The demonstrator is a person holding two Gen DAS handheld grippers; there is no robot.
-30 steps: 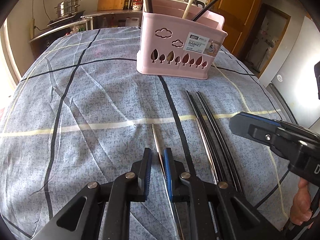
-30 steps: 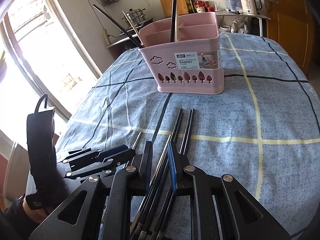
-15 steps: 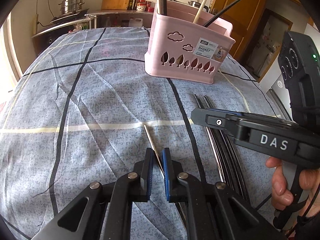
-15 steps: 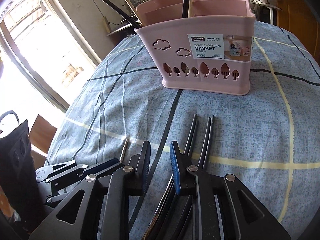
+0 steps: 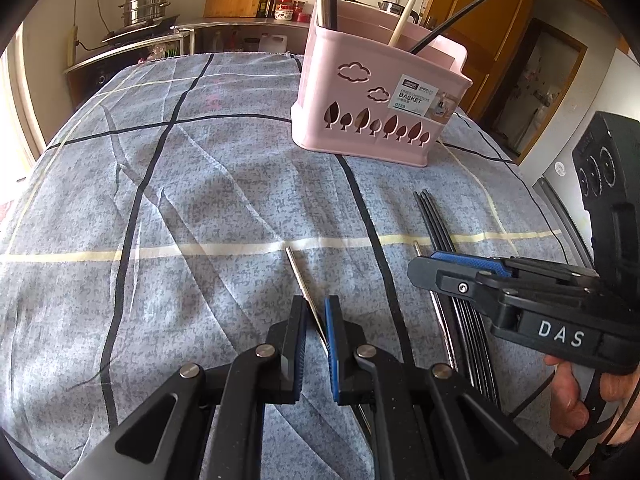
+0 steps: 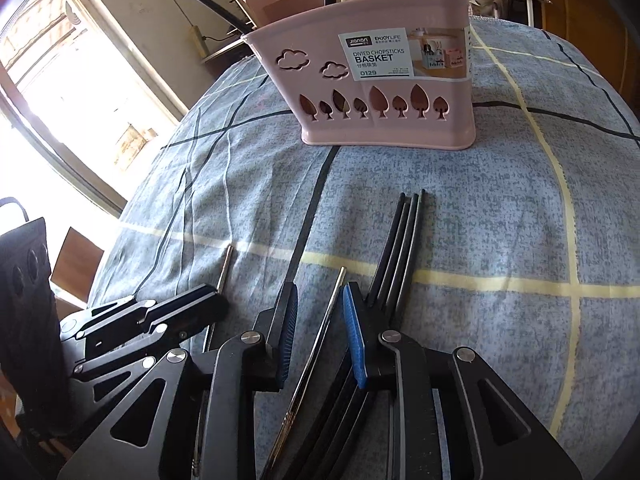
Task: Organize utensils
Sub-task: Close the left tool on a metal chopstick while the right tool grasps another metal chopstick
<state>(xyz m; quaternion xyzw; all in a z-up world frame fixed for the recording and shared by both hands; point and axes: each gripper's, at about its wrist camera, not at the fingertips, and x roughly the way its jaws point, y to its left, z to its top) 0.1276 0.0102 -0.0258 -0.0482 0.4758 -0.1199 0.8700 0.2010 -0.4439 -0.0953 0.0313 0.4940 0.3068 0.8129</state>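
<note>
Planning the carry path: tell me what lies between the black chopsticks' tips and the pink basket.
Only bare tablecloth lies between the black chopsticks and the pink basket. The right wrist view shows it best; the left wrist view agrees.

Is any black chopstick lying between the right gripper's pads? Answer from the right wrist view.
No: only a silver metal chopstick lies between the opening right gripper; the black chopsticks lie outside its blue pad.

- White sticker (image 6: 402, 56) on the front wall of the pink basket (image 6: 384, 120): "jianan", "ENJOY LIFE", "DIVIED CHOPSTICKS BASKET", "0129"; the smaller print is illegible.
- Side of the right gripper (image 5: 424, 270): "DAS" in white letters.
</note>
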